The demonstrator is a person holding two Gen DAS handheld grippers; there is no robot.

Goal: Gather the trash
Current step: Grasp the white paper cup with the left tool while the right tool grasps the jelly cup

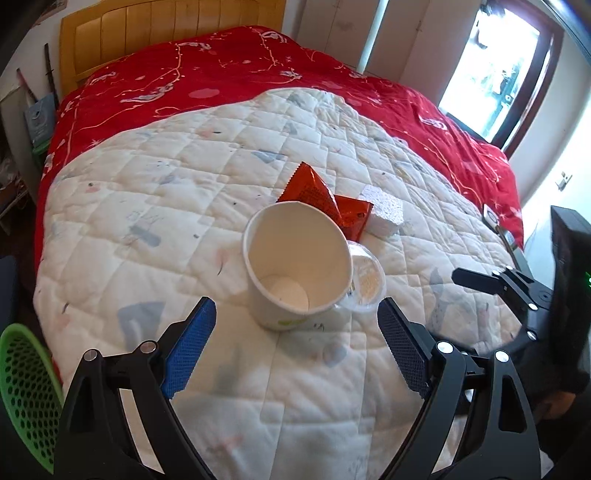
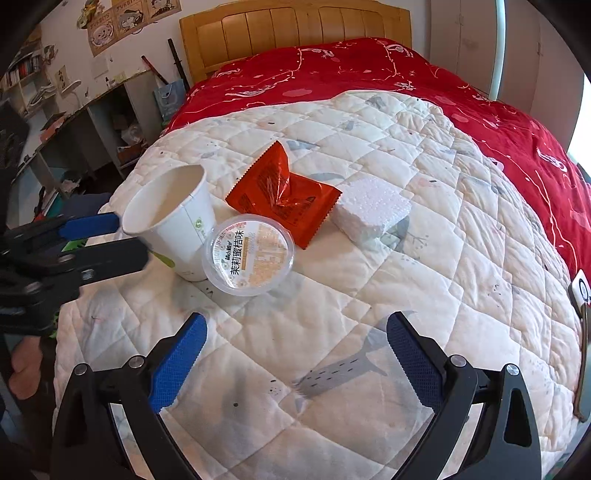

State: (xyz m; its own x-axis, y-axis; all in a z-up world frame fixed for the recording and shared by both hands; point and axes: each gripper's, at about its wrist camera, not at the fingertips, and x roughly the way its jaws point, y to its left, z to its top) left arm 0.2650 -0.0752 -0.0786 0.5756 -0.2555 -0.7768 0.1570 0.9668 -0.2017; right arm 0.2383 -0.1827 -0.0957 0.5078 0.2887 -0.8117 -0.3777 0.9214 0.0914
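Observation:
Trash lies together on a white quilt [image 1: 147, 206] on the bed. A white paper cup [image 1: 295, 258] [image 2: 177, 218] stands upright and empty. A clear plastic jelly cup [image 2: 250, 254] [image 1: 367, 277] leans against it. Behind are an orange-red snack wrapper [image 2: 284, 192] [image 1: 325, 199] and a white foam block [image 2: 373, 210] [image 1: 384, 210]. My left gripper [image 1: 297, 321] is open, just short of the paper cup; in the right wrist view it [image 2: 127, 240] sits at the cup's left side. My right gripper [image 2: 295, 336] is open and empty, short of the jelly cup.
A red bedspread [image 1: 229, 70] covers the far bed, with a wooden headboard [image 2: 295, 22] behind. A green mesh basket [image 1: 26, 384] sits at the bed's left. Shelves and a desk [image 2: 74, 122] stand left. A phone [image 2: 580, 291] lies at the right edge.

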